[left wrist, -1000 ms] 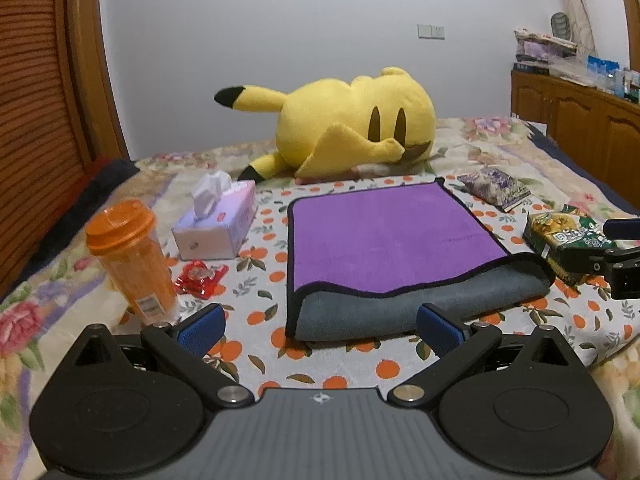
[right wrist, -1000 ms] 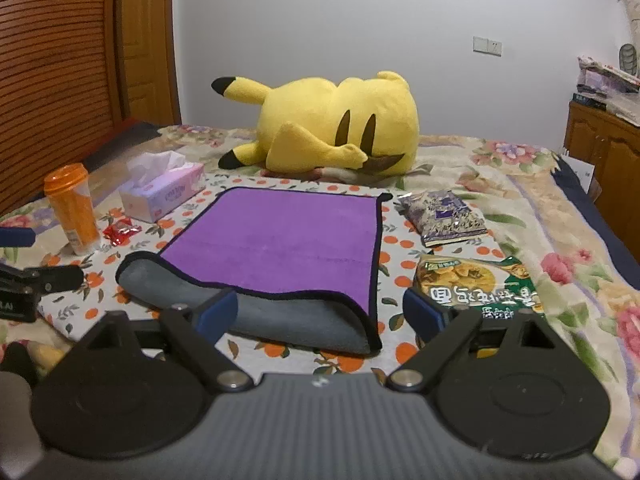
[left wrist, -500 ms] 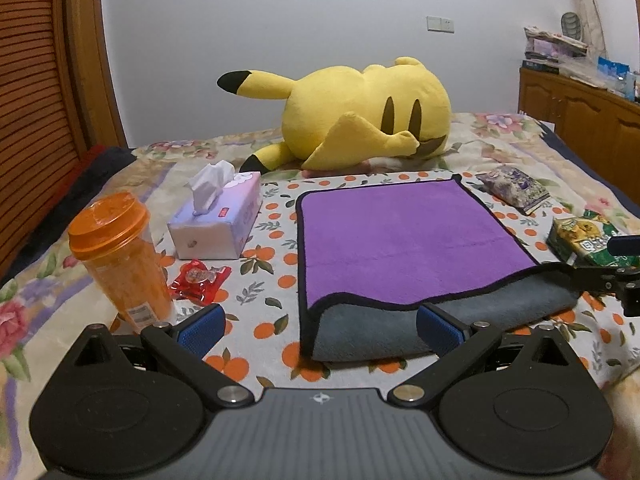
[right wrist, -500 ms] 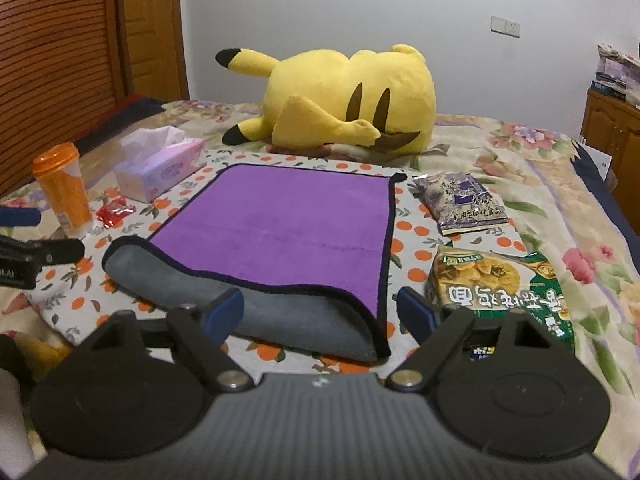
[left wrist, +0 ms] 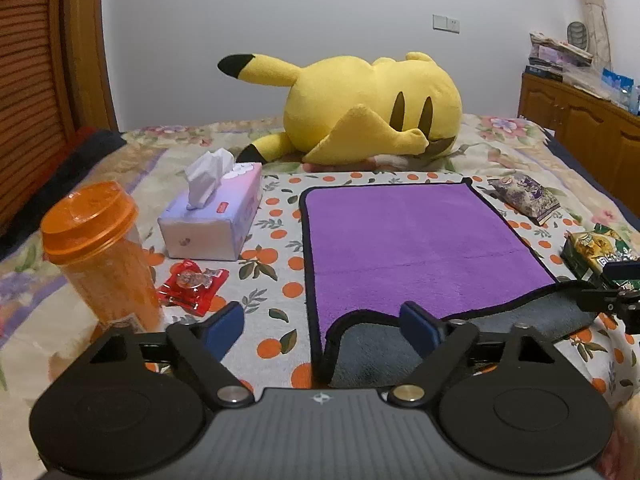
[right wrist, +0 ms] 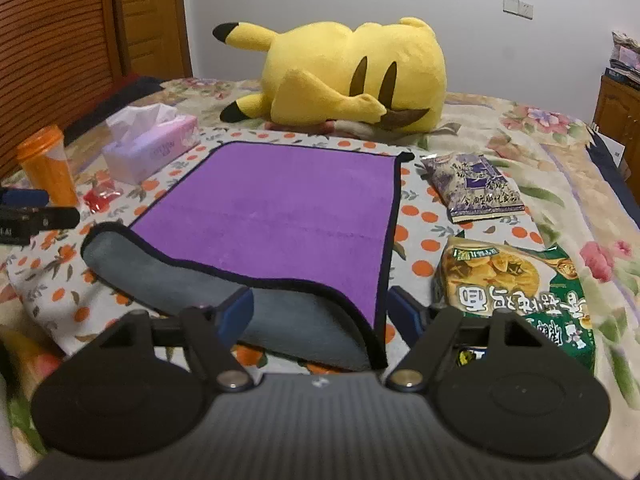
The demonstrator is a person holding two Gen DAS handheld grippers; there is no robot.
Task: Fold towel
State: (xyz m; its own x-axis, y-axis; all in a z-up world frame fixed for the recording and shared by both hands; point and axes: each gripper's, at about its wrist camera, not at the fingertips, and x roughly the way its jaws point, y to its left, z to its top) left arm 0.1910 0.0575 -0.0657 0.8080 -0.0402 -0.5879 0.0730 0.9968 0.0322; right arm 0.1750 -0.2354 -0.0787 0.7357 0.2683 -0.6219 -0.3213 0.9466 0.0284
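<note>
A purple towel (left wrist: 408, 236) with a black hem and grey underside lies folded on the orange-print cloth; its rolled fold edge faces me. It also shows in the right wrist view (right wrist: 280, 208). My left gripper (left wrist: 322, 330) is open, jaws straddling the towel's near left corner. My right gripper (right wrist: 318, 312) is open, jaws straddling the towel's near right corner. The left gripper's fingers (right wrist: 36, 216) show at the left edge of the right wrist view; the right gripper's fingers (left wrist: 612, 300) show at the right edge of the left wrist view.
An orange cup (left wrist: 100, 256), a tissue box (left wrist: 216, 220) and a red packet (left wrist: 192, 284) sit left of the towel. A purple snack bag (right wrist: 472, 188) and a green chip bag (right wrist: 516, 284) lie to its right. A yellow plush (left wrist: 360, 108) lies behind.
Both grippers have moved forward and lower toward the towel's near fold edge; the towel now looms larger. The jaws stay open. The towel has not moved.
</note>
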